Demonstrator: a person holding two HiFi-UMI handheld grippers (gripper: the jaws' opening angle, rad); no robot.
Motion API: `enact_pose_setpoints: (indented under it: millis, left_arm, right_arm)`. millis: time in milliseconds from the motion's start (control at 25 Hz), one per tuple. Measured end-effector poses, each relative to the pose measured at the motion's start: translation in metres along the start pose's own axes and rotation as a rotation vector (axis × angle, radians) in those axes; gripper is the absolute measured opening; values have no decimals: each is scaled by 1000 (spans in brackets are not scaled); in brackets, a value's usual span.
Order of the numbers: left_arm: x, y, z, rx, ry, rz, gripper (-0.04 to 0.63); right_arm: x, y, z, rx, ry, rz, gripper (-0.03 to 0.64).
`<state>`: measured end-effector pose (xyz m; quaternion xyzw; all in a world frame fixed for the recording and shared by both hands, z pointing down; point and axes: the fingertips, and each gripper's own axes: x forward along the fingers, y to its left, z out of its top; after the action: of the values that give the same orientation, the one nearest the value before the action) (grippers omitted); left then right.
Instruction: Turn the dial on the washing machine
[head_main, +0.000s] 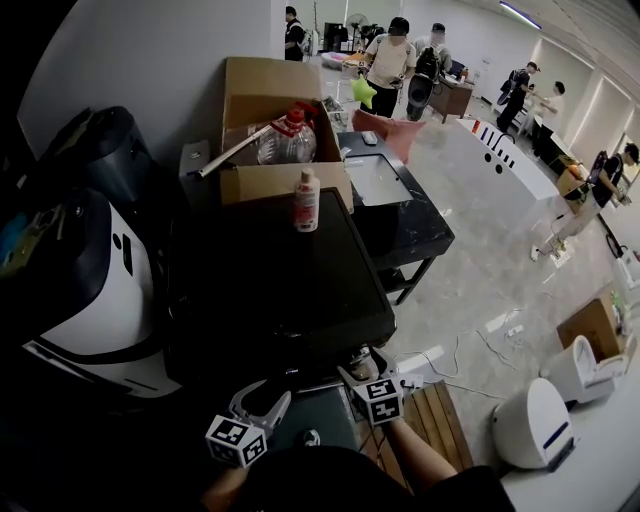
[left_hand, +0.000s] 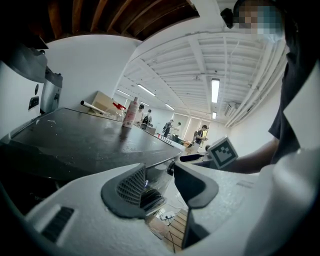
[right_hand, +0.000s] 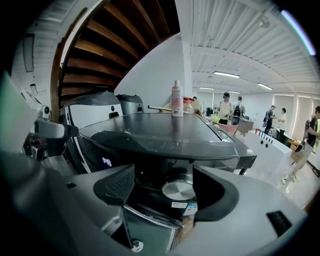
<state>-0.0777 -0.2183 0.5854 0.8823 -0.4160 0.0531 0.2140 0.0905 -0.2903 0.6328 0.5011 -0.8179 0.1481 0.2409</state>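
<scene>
The black washing machine (head_main: 270, 270) fills the middle of the head view, with a pink-and-white bottle (head_main: 307, 200) standing on its lid. Its round silver dial (right_hand: 178, 190) sits on the dark front panel under the lid's edge. In the right gripper view, my right gripper (right_hand: 164, 171) is open and close to the panel. The dial shows between its two pads, which do not touch it. My left gripper (left_hand: 159, 175) is open and holds nothing. It hangs left of the right gripper (head_main: 360, 365), by the machine's front edge.
An open cardboard box (head_main: 270, 110) with bottles stands behind the machine. A white appliance (head_main: 90, 290) is on the left and a black table (head_main: 400, 210) on the right. A wooden pallet (head_main: 440, 420) and cables lie on the floor at the right. Several people stand far back.
</scene>
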Motion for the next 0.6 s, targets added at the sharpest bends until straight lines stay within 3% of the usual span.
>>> enact_pose_setpoints:
  millis: [600]
  left_arm:
    - [-1,2,-3,-8,10,-1,184]
  right_arm:
    - [13,-4,-12,-14,46,-18,350]
